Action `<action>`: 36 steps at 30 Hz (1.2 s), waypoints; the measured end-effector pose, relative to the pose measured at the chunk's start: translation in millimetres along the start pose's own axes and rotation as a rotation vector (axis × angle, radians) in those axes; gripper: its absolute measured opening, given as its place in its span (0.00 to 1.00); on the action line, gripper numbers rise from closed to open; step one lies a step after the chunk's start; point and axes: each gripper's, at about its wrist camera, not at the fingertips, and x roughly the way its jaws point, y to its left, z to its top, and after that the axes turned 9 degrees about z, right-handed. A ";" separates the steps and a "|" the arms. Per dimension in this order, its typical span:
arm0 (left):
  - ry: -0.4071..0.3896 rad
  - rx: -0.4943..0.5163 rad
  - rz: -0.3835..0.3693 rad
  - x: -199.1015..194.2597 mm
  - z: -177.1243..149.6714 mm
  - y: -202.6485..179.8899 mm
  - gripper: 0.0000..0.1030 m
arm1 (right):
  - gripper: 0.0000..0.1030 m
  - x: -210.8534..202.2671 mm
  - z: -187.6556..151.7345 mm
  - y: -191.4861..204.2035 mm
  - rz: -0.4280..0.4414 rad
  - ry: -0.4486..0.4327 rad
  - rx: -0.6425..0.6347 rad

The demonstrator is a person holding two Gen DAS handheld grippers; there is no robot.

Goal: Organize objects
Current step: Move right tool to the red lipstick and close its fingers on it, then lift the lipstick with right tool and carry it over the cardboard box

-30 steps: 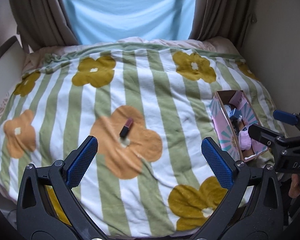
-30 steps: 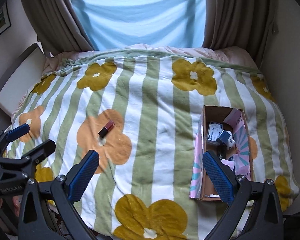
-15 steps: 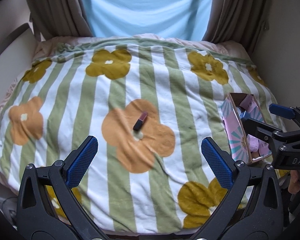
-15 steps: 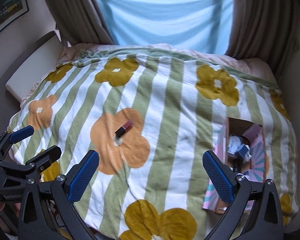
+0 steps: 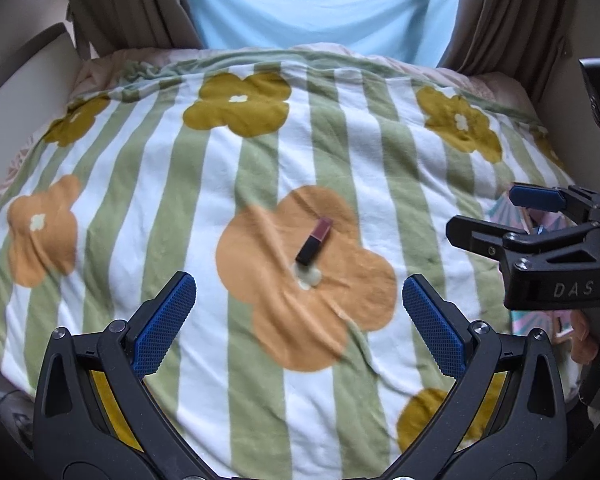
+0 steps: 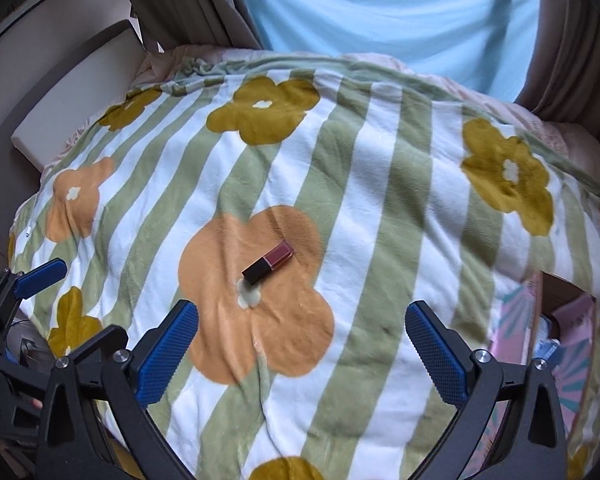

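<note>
A lipstick tube [image 5: 314,240] with a black cap and dark red body lies on an orange flower of the striped blanket [image 5: 260,160]; it also shows in the right wrist view [image 6: 268,262]. My left gripper [image 5: 299,322] is open and empty, a short way in front of the tube. My right gripper [image 6: 302,344] is open and empty, also short of the tube. A pink patterned cardboard box [image 6: 556,332] with small items inside sits at the blanket's right edge, mostly hidden behind the right gripper in the left wrist view [image 5: 500,212].
The blanket covers a bed. Brown curtains [image 5: 132,4] and a light blue window sheet [image 5: 320,0] stand behind it. A white headboard panel [image 6: 72,92] is at the left, a wall at the right.
Both grippers have swung left and moved closer to the bed. The lipstick now sits near the middle of both views and the box has slid to the right edge.
</note>
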 end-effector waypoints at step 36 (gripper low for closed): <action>0.078 -0.020 -0.044 181.9 -53.3 28.0 0.89 | 0.17 216.8 7.0 -7.4 0.078 0.114 0.191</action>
